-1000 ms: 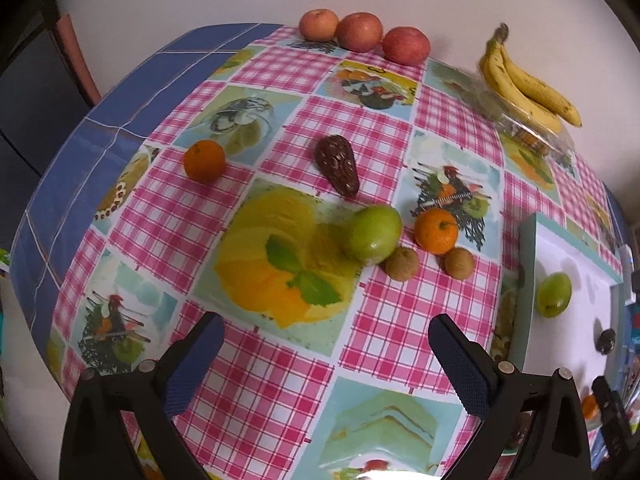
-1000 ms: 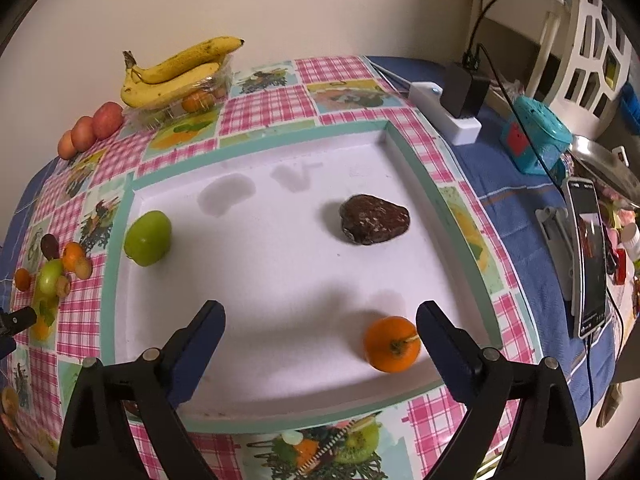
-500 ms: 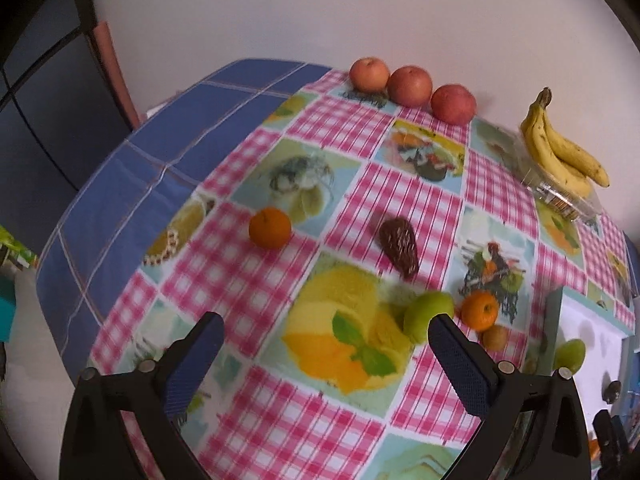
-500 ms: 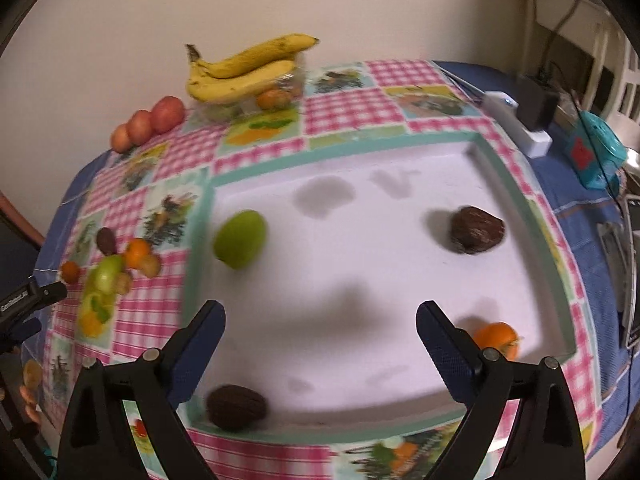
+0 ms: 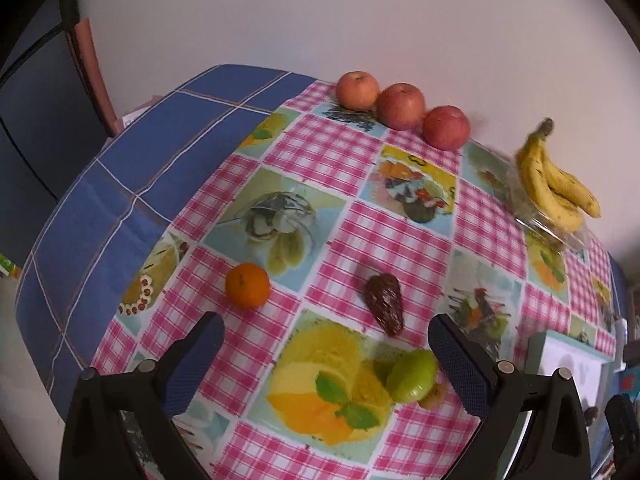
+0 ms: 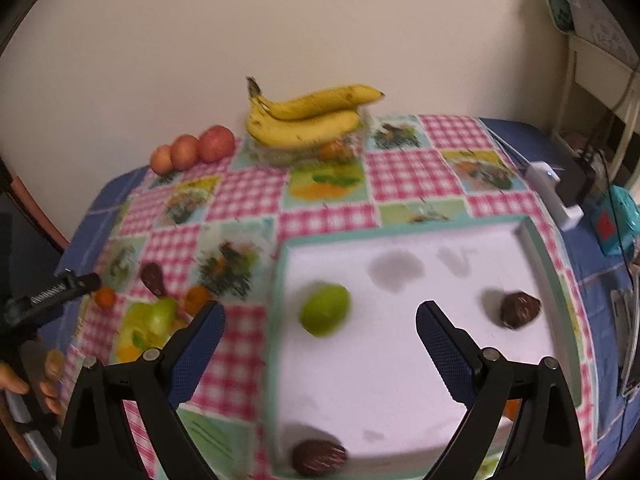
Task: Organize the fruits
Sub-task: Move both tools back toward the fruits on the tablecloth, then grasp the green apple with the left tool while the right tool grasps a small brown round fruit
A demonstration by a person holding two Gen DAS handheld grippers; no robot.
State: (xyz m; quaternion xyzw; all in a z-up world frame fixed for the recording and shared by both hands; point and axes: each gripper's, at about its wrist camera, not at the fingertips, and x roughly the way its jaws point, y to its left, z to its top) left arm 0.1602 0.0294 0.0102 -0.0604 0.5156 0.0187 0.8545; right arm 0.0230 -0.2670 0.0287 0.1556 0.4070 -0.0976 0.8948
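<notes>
Your left hand-held gripper (image 5: 325, 334) hangs wide open and empty over the surface (image 5: 328, 152), which wears a pink checked cloth. Between its fingers you look at a dark brown fruit (image 5: 384, 303) in the middle, an orange (image 5: 247, 285) to its left, and a green fruit (image 5: 411, 376) near the right finger, with a small brownish fruit tucked just beside it and partly hidden. At the far edge, three red apples (image 5: 401, 106) stand in a row against the wall, and a bunch of bananas (image 5: 554, 190) lies on a clear container to the far right. Only a corner of the white tray (image 5: 538, 354) shows here, on the right.

Your right hand-held gripper (image 6: 320, 326) is also spread open, holding nothing, and its view lays the tray (image 6: 536, 240) out in full. Inside it you have a green fruit (image 6: 325, 315) near the left wall, a dark brown fruit (image 6: 519, 310) on the right, another dark brown fruit (image 6: 318, 456) in the near left corner, and an orange sliver behind the right finger. This view is blurred. It also catches the left gripper's tip (image 6: 56, 290) at the left edge, with fingers of your hand (image 6: 16, 378) below it, and a white power strip (image 6: 554, 194) beyond the tray on the right.
</notes>
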